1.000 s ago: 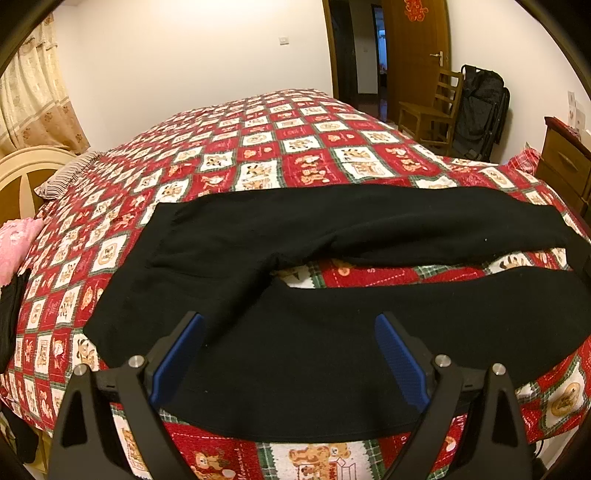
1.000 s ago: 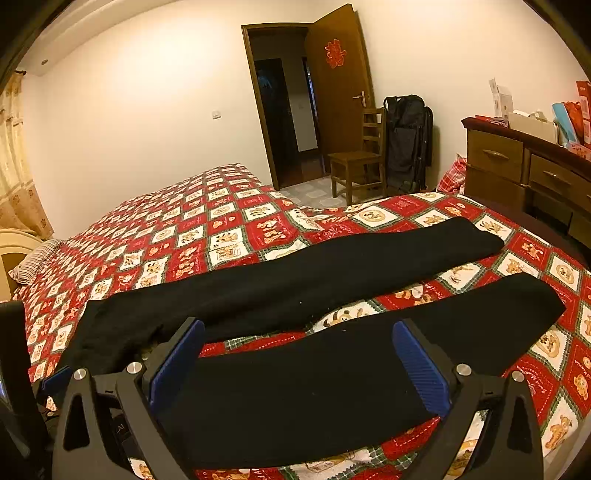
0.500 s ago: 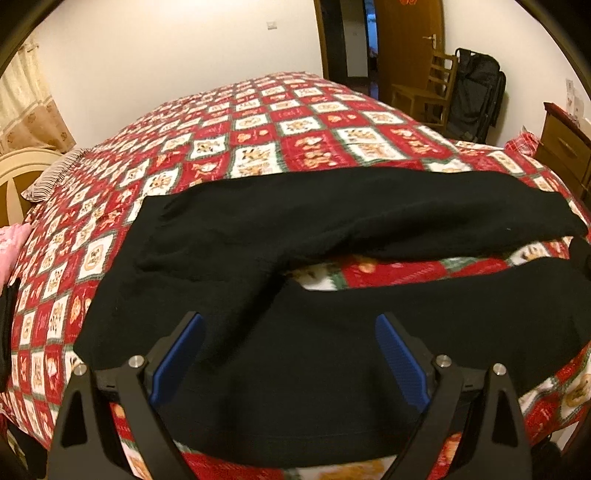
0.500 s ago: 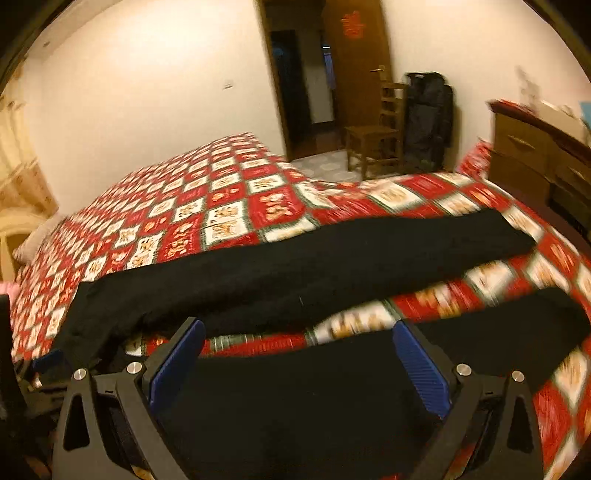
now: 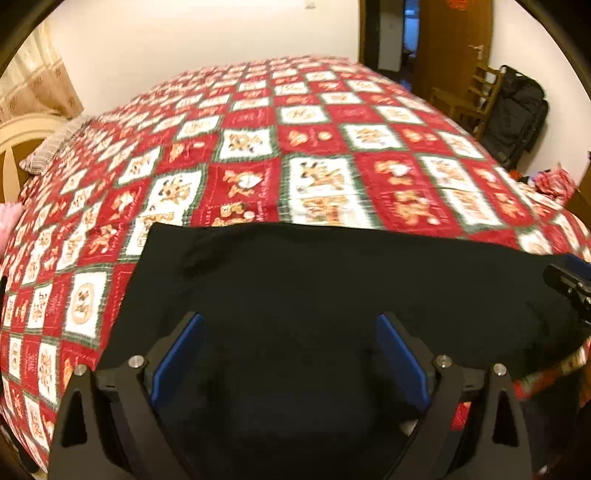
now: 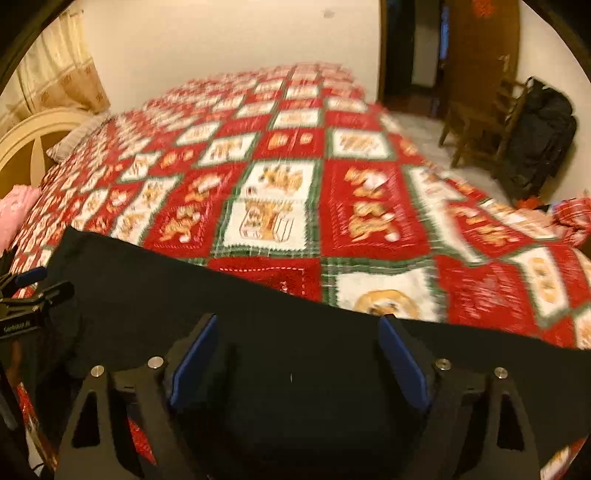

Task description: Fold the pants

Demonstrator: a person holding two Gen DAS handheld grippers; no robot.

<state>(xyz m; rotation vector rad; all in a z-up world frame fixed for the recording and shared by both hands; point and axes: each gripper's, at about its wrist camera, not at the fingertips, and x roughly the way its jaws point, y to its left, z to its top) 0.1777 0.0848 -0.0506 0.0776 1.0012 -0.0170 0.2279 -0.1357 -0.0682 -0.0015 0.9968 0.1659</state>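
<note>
Pants (image 5: 332,295): black, spread flat on the quilted bed (image 5: 314,147), waist end to the left.
Left gripper (image 5: 290,354): now low over the waist end; jaws wide, holding nothing.
Right gripper (image 6: 297,356): swung in over the legs; jaws have just been closing a little, cloth beneath, unpinched.
Meaning: both look lined up for the first fold's pickup.

text: none readable | small print on left tool (image 6: 22,295) too blurred

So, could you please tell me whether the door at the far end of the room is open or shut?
Open. The brown door is swung aside, leaving a dark doorway showing beside it.
</note>
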